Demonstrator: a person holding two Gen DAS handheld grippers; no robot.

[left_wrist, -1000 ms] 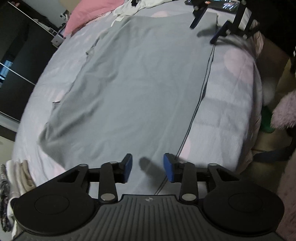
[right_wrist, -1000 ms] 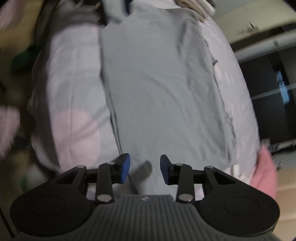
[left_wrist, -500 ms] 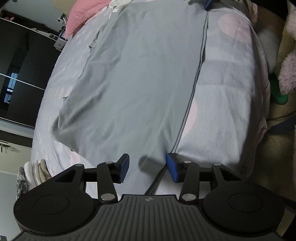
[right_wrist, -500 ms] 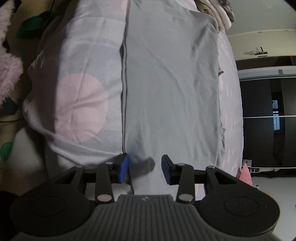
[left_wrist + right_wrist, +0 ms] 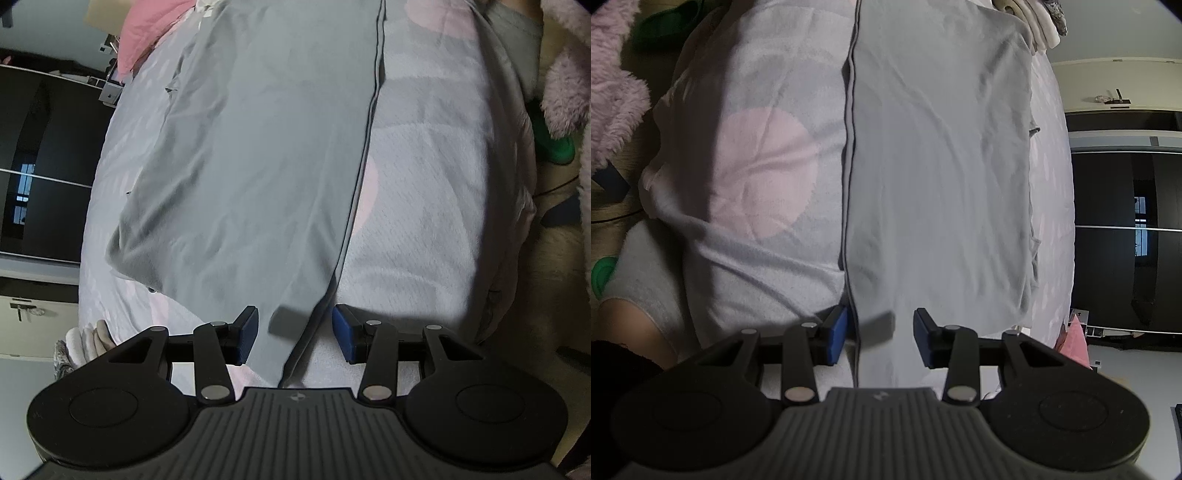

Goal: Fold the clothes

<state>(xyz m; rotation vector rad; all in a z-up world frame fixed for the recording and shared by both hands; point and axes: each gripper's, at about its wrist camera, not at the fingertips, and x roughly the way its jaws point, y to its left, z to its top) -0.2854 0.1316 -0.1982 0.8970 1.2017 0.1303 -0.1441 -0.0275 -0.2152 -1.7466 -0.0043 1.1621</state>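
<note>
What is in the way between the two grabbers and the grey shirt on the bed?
Nothing visible. The left gripper and right gripper are both open right over the dark-trimmed edge of the grey garment, which lies flat on the bed cover.

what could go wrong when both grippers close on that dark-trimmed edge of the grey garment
1. The trimmed edge lies flat on the bedspread, so the left gripper or right gripper may pinch the bedspread too.
2. In the right wrist view the edge sits close by one of the fingers, so the grip may miss.
</note>
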